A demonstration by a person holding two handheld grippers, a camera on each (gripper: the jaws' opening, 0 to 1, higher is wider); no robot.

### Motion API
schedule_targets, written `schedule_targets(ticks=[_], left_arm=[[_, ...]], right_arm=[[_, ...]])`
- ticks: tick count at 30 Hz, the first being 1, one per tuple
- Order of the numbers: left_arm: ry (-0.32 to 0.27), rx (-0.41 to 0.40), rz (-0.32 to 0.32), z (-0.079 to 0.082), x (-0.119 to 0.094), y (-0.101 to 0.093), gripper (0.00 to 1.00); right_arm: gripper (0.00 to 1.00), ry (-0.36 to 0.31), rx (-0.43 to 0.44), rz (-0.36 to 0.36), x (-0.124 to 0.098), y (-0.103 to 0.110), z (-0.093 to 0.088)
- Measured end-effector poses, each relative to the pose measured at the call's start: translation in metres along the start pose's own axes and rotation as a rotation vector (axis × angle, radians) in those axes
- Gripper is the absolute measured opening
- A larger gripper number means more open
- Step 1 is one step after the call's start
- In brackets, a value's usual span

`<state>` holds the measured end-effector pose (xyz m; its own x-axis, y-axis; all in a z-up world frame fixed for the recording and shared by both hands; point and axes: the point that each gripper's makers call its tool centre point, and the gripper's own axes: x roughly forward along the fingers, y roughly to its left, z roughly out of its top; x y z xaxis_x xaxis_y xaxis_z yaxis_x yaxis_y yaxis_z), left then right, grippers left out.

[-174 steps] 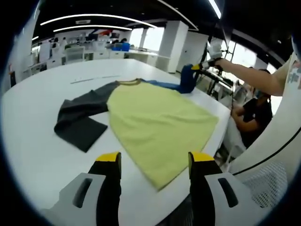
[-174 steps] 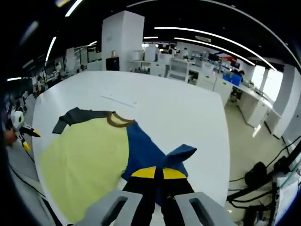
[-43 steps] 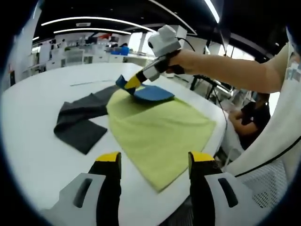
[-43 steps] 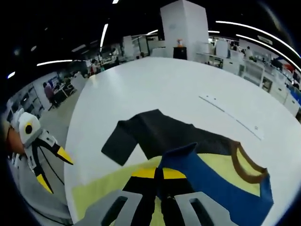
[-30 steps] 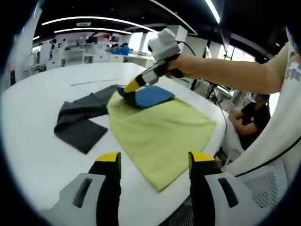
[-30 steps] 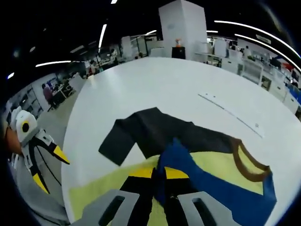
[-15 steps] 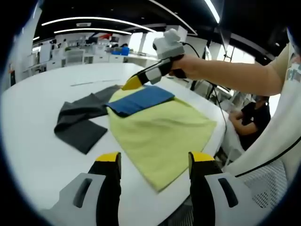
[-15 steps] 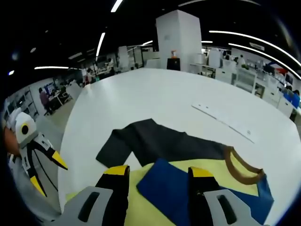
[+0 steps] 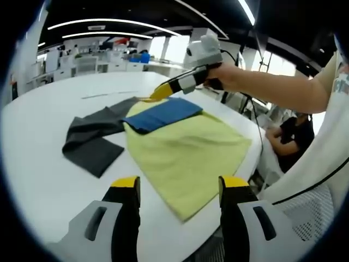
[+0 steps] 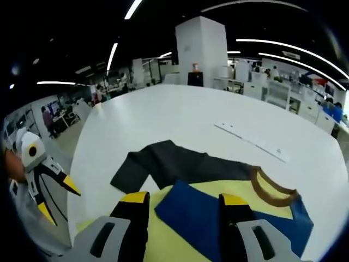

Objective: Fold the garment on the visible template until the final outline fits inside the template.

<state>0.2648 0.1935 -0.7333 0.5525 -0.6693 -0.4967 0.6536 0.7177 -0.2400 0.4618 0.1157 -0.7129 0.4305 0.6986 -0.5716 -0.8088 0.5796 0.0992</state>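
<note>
The garment lies flat on the white table (image 9: 38, 164). Its yellow-green body (image 9: 185, 147) points toward my left gripper (image 9: 180, 185), which hovers open at the near table edge. The blue sleeve (image 9: 163, 113) lies folded across the body's top, and the dark grey sleeve (image 9: 92, 142) spreads out to the left. My right gripper (image 9: 163, 91), held by a hand, hangs just above and behind the blue sleeve. In the right gripper view its jaws (image 10: 184, 199) stand open over the blue sleeve (image 10: 191, 218), with the grey sleeve (image 10: 169, 164) and brown collar (image 10: 267, 191) beyond.
A thin pale strip (image 10: 251, 141) lies on the table beyond the collar. The left gripper (image 10: 59, 199) shows at the left of the right gripper view, jaws apart. A seated person (image 9: 289, 136) and a white mesh chair (image 9: 311, 218) are off the table's right edge.
The right gripper carried the blue sleeve from the table edge over the yellow body, laid it down, opened and lifted off it. The left gripper stayed put.
</note>
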Motion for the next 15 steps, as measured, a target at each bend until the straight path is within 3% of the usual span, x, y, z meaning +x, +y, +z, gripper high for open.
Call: schedule_targets(ticks=[15], left_arm=[[0.001, -0.006, 0.012, 0.000, -0.001, 0.003, 0.55]], right_arm=[[0.46, -0.030, -0.011, -0.025, -0.034, -0.005, 0.000]])
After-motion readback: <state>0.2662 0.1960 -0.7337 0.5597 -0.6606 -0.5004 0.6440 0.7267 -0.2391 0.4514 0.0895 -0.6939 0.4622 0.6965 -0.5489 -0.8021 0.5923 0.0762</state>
